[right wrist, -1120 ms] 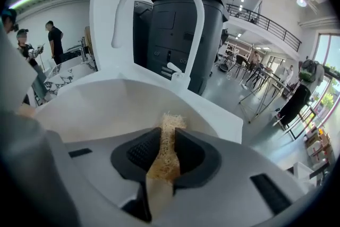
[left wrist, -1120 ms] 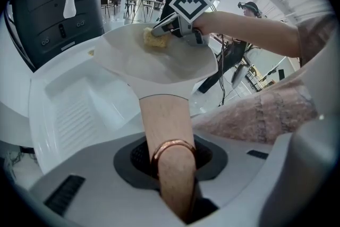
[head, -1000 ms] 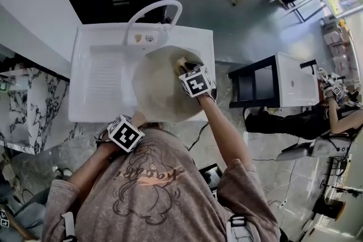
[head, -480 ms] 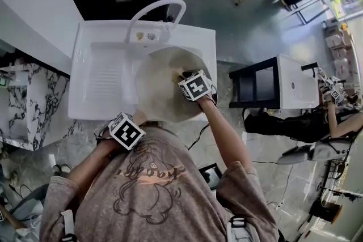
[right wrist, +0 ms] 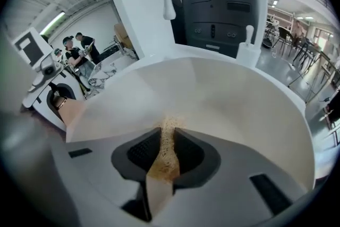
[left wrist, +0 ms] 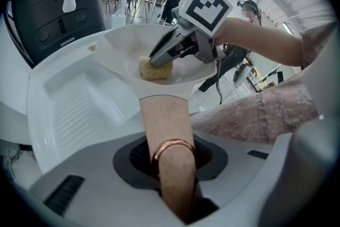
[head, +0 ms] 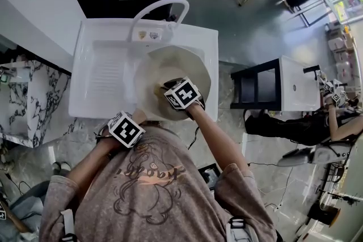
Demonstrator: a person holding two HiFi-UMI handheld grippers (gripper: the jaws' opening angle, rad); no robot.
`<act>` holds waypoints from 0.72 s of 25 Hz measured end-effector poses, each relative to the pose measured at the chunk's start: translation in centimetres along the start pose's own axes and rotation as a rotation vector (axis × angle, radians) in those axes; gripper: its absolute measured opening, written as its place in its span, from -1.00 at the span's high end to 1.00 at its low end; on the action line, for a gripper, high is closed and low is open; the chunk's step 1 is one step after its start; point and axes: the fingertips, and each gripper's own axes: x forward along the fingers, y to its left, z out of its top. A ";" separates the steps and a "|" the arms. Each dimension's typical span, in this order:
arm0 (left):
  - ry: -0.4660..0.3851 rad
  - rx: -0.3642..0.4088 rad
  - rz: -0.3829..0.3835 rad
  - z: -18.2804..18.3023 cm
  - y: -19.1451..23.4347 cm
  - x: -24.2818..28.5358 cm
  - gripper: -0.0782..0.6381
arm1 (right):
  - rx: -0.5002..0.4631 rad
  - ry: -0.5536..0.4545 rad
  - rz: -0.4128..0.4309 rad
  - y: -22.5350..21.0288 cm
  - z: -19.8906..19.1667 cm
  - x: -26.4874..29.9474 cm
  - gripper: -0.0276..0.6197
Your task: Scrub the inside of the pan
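Pan: the cream pan (head: 170, 68) sits over the right-hand basin of the white sink (head: 102, 73), open side up, with its far rim just below the faucet (head: 161, 5).
Long axis: it runs from the bowl through the handle. The bowl end lies toward the faucet, and the handle end points back toward the person and a little to their left.
Handle: the pale wooden handle (left wrist: 164, 119) is straight, with a copper ring (left wrist: 172, 145) around it near its free end.
Left gripper: the left gripper (head: 129, 127) is at the sink's near edge. Its jaws are clenched on the handle, right at the copper ring.
Right gripper: the right gripper (right wrist: 166, 147) reaches down into the bowl from the person's right. Its jaws are clamped on a sponge.
Sponge: the yellow-brown sponge (left wrist: 155, 69) is pinched thin between the jaws, with its free end pressed against the pan's inner surface near the middle of the bowl.
Sink layout: the ribbed drainboard is to the left of the basin, and the pan covers most of the basin.
Surroundings: a dark cabinet (right wrist: 218, 2) stands behind the faucet, and people (right wrist: 79, 48) are at a bench well off to the side.
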 end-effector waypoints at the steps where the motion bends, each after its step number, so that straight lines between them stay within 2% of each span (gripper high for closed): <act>1: -0.003 0.000 0.000 0.1 0.0 -0.1 0.43 | -0.013 0.003 0.028 1.0 0.2 0.3 0.63; 3: -0.007 0.003 0.005 0.2 0.0 -0.3 0.43 | -0.046 0.016 0.066 2.7 0.6 0.8 0.63; 6: 0.000 -0.011 -0.002 -0.2 0.1 -0.2 0.43 | -0.103 0.033 0.078 3.7 1.2 1.1 0.63; 11: -0.008 -0.017 -0.008 -0.2 0.1 0.0 0.43 | -0.051 0.011 0.174 5.0 1.8 0.4 0.63; 14: -0.003 -0.015 -0.009 -0.2 0.0 0.0 0.43 | -0.071 -0.030 0.162 5.1 2.5 0.2 0.63; 18: -0.002 -0.004 -0.012 -0.1 -0.3 0.1 0.43 | -0.067 -0.117 0.096 3.9 4.4 0.8 0.63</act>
